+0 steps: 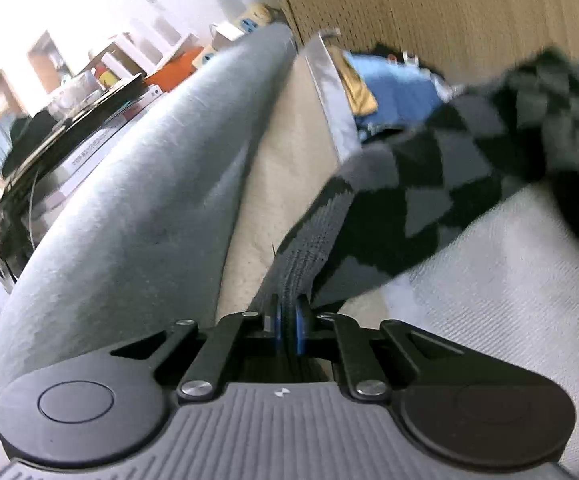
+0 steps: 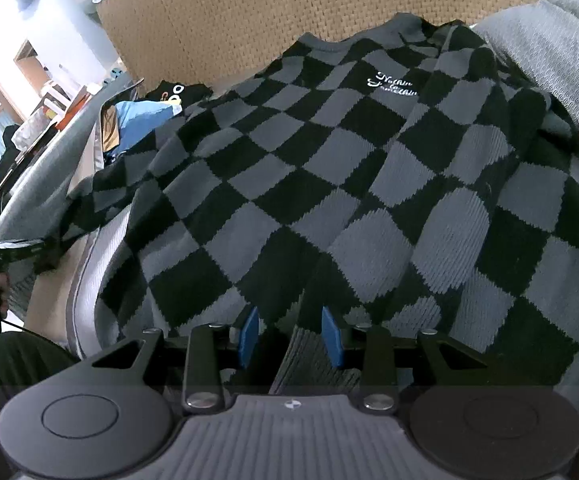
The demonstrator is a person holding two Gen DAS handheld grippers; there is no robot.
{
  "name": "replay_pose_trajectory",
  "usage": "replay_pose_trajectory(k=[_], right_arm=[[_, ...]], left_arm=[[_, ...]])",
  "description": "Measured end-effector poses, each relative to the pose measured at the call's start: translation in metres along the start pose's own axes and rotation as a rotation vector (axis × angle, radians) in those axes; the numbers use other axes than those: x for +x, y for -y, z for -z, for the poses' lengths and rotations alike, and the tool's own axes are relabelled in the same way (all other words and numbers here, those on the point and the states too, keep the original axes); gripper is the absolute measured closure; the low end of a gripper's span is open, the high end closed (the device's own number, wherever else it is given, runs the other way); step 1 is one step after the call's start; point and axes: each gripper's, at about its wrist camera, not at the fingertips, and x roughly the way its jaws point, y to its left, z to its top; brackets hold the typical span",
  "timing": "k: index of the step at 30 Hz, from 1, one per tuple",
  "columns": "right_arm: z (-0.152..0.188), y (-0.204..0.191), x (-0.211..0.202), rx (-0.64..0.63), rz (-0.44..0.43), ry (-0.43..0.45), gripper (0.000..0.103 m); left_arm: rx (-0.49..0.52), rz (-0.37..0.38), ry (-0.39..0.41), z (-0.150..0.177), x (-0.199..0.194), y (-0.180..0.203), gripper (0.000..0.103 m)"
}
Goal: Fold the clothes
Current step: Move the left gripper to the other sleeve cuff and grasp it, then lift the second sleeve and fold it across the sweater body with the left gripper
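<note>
Left claw [image 1: 288, 320] pinches the checkered sweater's [image 2: 329, 184] ribbed cuff [image 1: 309, 248]; right claw [image 2: 289, 334] gapes around the hem. Seemingly a sleeve fold, needing it carried across the chest.

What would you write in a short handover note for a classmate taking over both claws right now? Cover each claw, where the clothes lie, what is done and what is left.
Left claw: shut on the ribbed cuff of the checkered sweater, its sleeve pulled out to the left side.
Right claw: open, with the sweater's ribbed hem between its blue fingers, not yet gripped.
Sweater lies spread front-up on the light grey cover, logo visible, collar towards the woven headboard.
A blue garment sits beyond it, untouched.
Done: sweater laid out, no fold visible.
Left: fold the sleeves in, fold the body, then probably the blue garment.
</note>
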Motion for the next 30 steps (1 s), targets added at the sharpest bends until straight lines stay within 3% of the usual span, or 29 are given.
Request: replay_pose_trajectory(k=[10,15,19,23,26,29,30], right_arm=[[-0.003,0.005,-0.004,0.004,-0.005,0.015,0.064],[-0.002,0.009,-0.012,0.010,-0.001,0.025,0.064],[-0.002,0.016,-0.012,0.041,0.022,0.015,0.064],[-0.002,0.024,-0.013,0.086,0.020,0.009,0.064],[-0.002,0.028,-0.018,0.104,0.023,0.021,0.064],[-0.002,0.032,-0.023,0.121,0.036,0.028,0.064],[-0.002,0.035,-0.024,0.130,0.039,0.031,0.064]], left_arm=[[-0.513,0.425,0.117,-0.042,-0.063,-0.039,0.096],[-0.675,0.658,0.202,-0.065,-0.095,-0.039,0.096],[-0.656,0.838,0.254,-0.094,-0.129,-0.011,0.096],[-0.503,0.993,0.271,-0.119,-0.166,0.047,0.096],[-0.449,1.155,0.223,-0.123,-0.178,0.104,0.096],[-0.410,1.319,0.118,-0.114,-0.176,0.170,0.096],[-0.375,1.343,0.091,-0.108,-0.177,0.192,0.096]])
